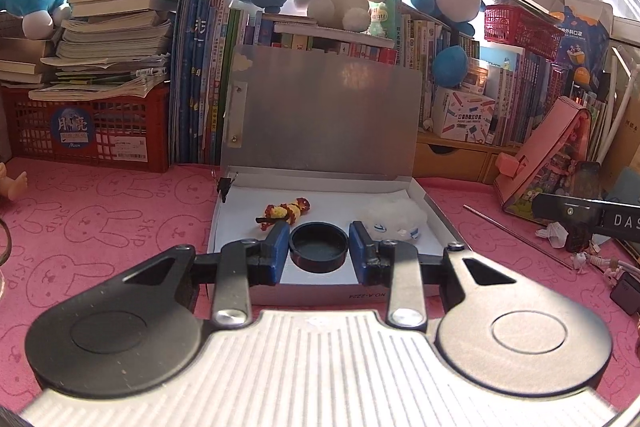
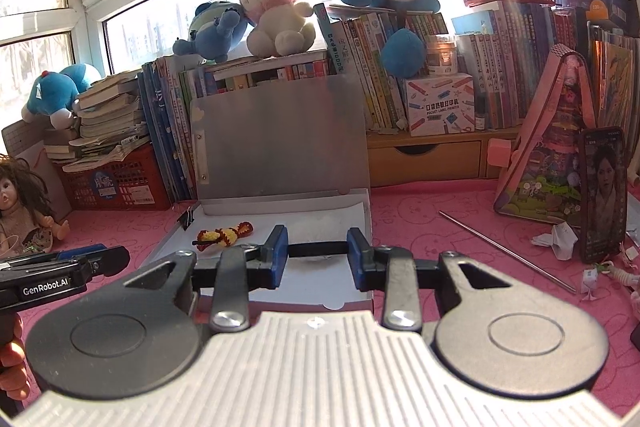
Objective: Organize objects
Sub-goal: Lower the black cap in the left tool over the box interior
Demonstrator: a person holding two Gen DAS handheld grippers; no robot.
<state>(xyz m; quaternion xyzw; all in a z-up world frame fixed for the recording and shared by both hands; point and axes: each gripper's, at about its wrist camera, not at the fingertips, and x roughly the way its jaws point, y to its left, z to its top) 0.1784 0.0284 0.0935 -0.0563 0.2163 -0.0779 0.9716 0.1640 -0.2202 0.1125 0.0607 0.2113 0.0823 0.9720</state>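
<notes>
An open silver metal box (image 1: 328,115) stands on the pink cloth with its lid upright; it also shows in the right wrist view (image 2: 280,135). Inside lie a yellow-and-red crocheted toy (image 1: 286,211), a white fluffy toy (image 1: 394,217) and a black binder clip (image 1: 225,185). My left gripper (image 1: 319,247) is shut on a black round lid (image 1: 319,247), held low over the box's front. My right gripper (image 2: 318,247) is open and empty above the box floor; a thin black edge shows between its blue fingers (image 2: 280,247). The crocheted toy (image 2: 224,235) lies to its left.
Books, plush toys and red crates line the back under the window. A metal rod (image 2: 506,251), a phone (image 2: 602,193), a pink toy box (image 2: 552,147) and crumpled paper (image 2: 558,239) are on the right. A doll (image 2: 20,203) sits far left.
</notes>
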